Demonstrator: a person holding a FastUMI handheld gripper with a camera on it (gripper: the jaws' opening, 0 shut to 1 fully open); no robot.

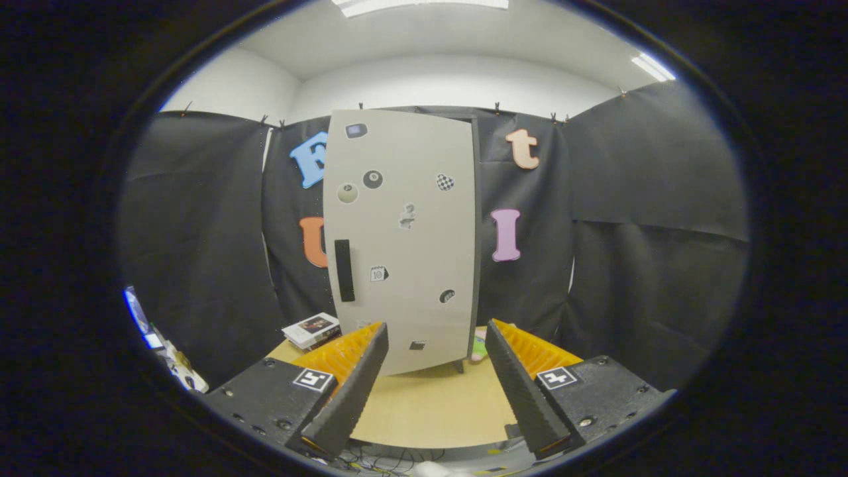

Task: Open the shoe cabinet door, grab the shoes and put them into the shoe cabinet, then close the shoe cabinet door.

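At the far left, low down by the black cloth wall, some bright clutter sat at the margin of your view, too warped to make out. Moving right, a small stack of books (312,329) lay on the light wooden worktop (430,404), just beyond your left finger and close to the cabinet's lower left corner.

Your gripper (437,384) was held low over the worktop with its fingers spread wide apart and nothing between them but bare wood; they had hold of nothing. The left finger (351,391) pointed toward the cabinet's lower left corner, and its tip overlapped the bottom of the door in the view, though you could not tell from this whether it touched.

Straight ahead, beyond the fingers, stood the shoe cabinet (404,245), upright on the worktop against the cloth wall. Its pale door faced you and carried several small stickers scattered over it. A dark vertical handle (344,270) sat near the door's left side, about halfway up. Along the right side a darker strip (476,245) of the cabinet's body showed past the door; whether the door was fully shut or slightly ajar you could not tell from here.

At the cabinet's lower right corner, just ahead of your right finger (523,391), a small green and pink thing (479,350) peeked out on the worktop, mostly hidden; it could not be identified. Farther right was only the cloth wall.
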